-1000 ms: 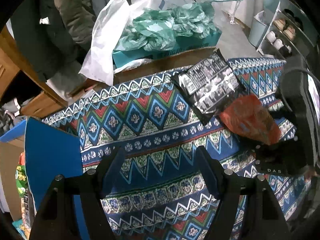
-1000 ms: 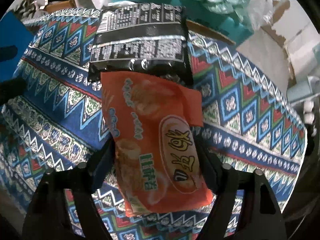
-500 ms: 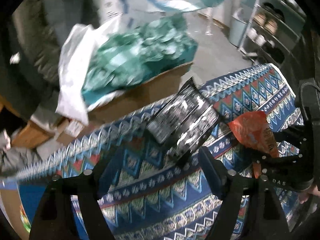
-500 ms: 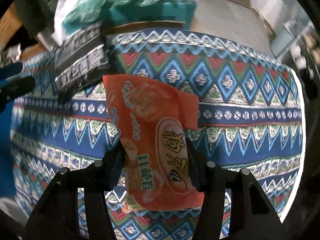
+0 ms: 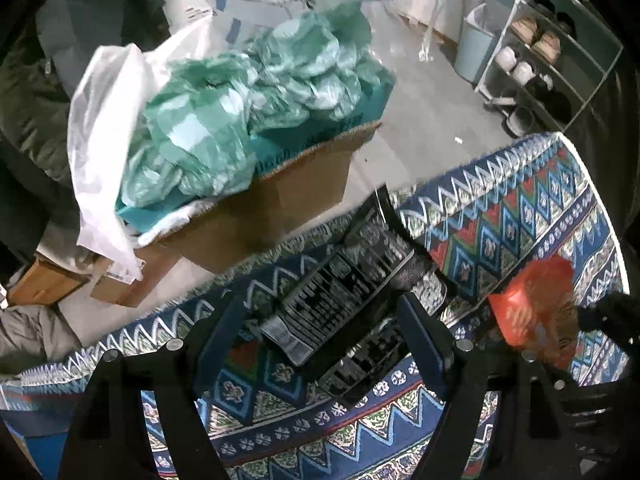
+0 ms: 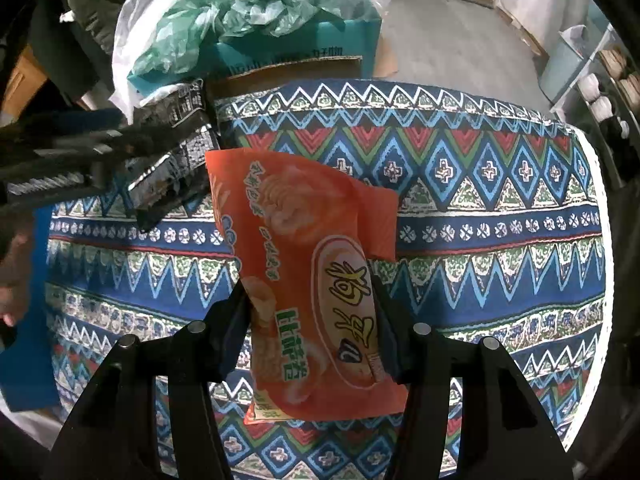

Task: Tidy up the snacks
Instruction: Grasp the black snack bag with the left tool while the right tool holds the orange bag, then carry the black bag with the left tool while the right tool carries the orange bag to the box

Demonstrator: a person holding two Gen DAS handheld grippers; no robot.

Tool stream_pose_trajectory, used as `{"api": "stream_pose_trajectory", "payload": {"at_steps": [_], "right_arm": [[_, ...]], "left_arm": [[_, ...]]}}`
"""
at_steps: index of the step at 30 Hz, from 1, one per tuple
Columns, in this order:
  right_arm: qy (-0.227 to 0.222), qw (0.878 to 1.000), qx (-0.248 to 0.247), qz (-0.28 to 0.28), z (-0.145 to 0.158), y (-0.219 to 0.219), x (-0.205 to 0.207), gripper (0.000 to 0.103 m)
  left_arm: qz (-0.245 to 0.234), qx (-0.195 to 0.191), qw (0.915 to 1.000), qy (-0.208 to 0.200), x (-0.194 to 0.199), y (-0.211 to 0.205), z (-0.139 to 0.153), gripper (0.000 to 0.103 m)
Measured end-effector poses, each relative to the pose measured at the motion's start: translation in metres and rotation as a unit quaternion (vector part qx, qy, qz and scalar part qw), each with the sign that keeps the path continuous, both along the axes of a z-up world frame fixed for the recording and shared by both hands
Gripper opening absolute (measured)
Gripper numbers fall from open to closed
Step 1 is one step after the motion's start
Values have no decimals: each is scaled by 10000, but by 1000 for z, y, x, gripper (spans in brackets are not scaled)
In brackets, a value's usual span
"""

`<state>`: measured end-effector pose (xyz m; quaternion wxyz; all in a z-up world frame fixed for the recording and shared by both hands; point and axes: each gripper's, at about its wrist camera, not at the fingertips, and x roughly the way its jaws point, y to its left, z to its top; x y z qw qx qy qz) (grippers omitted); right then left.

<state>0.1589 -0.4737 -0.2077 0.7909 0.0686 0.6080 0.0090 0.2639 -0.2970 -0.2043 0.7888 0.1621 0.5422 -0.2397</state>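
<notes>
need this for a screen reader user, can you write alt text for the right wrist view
The right tool is shut on an orange snack packet, held above a table under a blue, red and green patterned cloth. At left, the left tool reaches around a black snack packet; a cardboard box of green plastic bags stands behind.

Right gripper [image 6: 312,320]: jaws clamped on both sides of the glossy orange snack packet [image 6: 308,280].
Packet: held above the blue zigzag-patterned tablecloth [image 6: 500,208].
Black printed snack bag [image 6: 176,160]: left of the packet, at the left gripper [image 6: 80,152].
</notes>
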Motion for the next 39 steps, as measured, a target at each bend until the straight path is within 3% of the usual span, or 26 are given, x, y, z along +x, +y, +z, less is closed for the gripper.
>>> {"api": "stream_pose_trajectory", "payload": {"at_steps": [11,21,30,33,37,39], "right_arm": [[60,9998,-95,-186,8,-2,4,55],[4,9997,-72,-231,11,7,-13,55],[3,9991,-30,-421,15,-14,-16,55],[21,9989,-27,-459,14,-18,-18,55],[30,9989,-42,-467,11,-14,-19,55],[21,9990,-50,-453,12,-13,-18,55]], "left_arm": [[56,-59,9996,268,-40,16,-14,80],[910,-459,9939,430,-26,14,-5,86],[679,210,9974,119,-25,-24,-21,86],[711,222,9971,163,-26,-27,-29,86],[813,179,9965,-46,-32,-24,-28,70],[762,202,9969,3,-35,-24,-28,70]]}}
